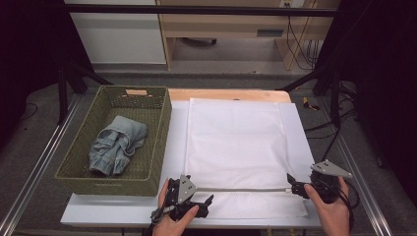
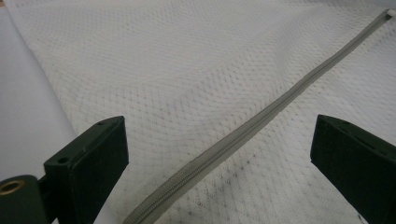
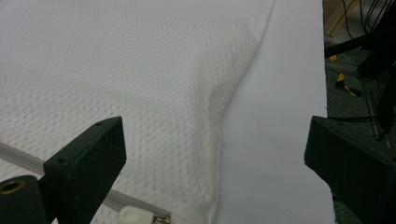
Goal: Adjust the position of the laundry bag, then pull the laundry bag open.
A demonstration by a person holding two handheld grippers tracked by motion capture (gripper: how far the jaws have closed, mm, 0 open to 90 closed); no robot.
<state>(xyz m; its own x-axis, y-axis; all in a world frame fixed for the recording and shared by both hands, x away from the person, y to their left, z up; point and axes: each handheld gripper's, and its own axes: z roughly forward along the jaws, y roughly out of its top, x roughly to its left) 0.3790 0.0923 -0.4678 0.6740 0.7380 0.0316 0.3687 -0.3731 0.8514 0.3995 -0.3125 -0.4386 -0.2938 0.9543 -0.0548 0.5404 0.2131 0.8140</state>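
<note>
Left hand-held gripper (image 2: 219, 154) gapes wide over the bag's (image 1: 236, 142) zip (image 2: 261, 116); right hand-held gripper (image 3: 215, 158) gapes wide above the zip pull (image 3: 135, 215), empty.

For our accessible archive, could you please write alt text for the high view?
A white mesh laundry bag lies flat on a white table, its grey zipper near the front edge between the open left gripper and right gripper. A green woven basket at left holds crumpled denim clothing.
</note>
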